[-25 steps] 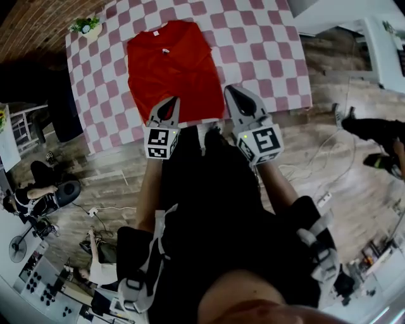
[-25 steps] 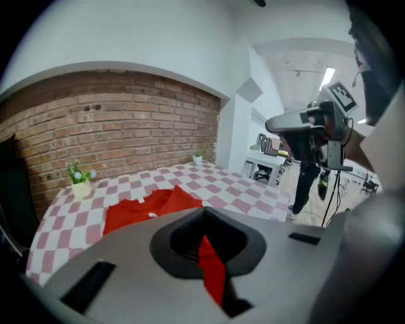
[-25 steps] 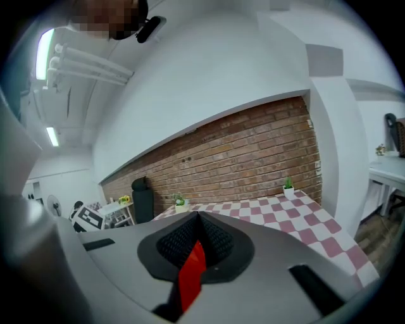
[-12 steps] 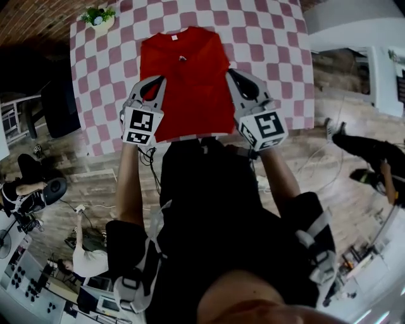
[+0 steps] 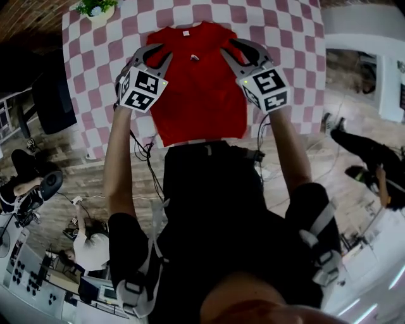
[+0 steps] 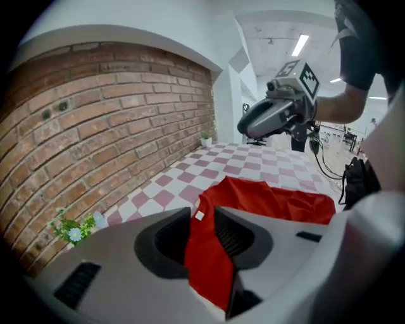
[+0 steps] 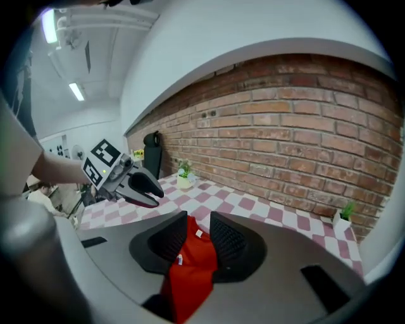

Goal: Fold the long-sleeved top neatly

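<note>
A red long-sleeved top [image 5: 199,95] lies flat on the pink-and-white checked table [image 5: 285,38], collar at the far end, sleeves tucked out of sight. My left gripper [image 5: 156,54] hovers over its left shoulder and my right gripper [image 5: 233,47] over its right shoulder. Both sets of jaws are opening. In the left gripper view the red top [image 6: 272,196] shows through the gap of the left gripper [image 6: 202,218], with the right gripper [image 6: 272,117] opposite. Similarly, the right gripper [image 7: 198,228] frames the red top [image 7: 190,272], and the left gripper [image 7: 136,183] hangs beyond. No pad presses the cloth.
A small potted plant [image 5: 95,7] stands at the table's far left corner by the brick wall [image 6: 95,126]. The top's hem reaches the table's near edge, right by the person's body. Cables [image 5: 142,155] trail on the wooden floor, and other people sit at the left [image 5: 25,183].
Both grippers have travelled from the top's near hem up along its sides to the shoulders. Their jaws, shut before, now stand apart.
</note>
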The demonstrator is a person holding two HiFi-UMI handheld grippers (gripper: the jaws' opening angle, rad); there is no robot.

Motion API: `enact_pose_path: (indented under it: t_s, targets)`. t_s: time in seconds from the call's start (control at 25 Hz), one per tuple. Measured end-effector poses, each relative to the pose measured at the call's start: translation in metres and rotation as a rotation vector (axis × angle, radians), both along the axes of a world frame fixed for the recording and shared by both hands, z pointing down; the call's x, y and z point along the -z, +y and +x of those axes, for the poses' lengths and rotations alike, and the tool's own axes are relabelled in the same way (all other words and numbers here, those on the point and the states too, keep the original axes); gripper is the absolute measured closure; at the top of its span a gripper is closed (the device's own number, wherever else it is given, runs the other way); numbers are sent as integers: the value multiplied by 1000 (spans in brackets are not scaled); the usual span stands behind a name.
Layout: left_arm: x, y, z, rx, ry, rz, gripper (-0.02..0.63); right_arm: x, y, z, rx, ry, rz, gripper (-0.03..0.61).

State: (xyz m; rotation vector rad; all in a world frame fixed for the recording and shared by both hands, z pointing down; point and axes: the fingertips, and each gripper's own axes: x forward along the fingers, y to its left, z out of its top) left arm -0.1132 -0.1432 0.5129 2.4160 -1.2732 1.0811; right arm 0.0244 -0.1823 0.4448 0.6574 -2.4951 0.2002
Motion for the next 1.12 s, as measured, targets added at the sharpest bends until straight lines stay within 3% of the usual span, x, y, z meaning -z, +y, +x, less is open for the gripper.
enact_pose_path:
  t_s: [0.32, 0.6, 0.76, 1.12]
  targets:
    - [-84, -39, -31, -44, -52, -148, 454, -94, -52, -29, 151, 243, -91, 472]
    - [-135, -68, -49, -91, -76, -267, 439, -169, -84, -38, 282, 420, -178, 441]
    - [-159, -78, -53, -142, -122, -323, 428, -198, -96, -37, 300, 490, -217, 425]
    - [-175, -87, -52, -186, -93, -383, 438, -237, -111, -33, 322, 522, -273, 436]
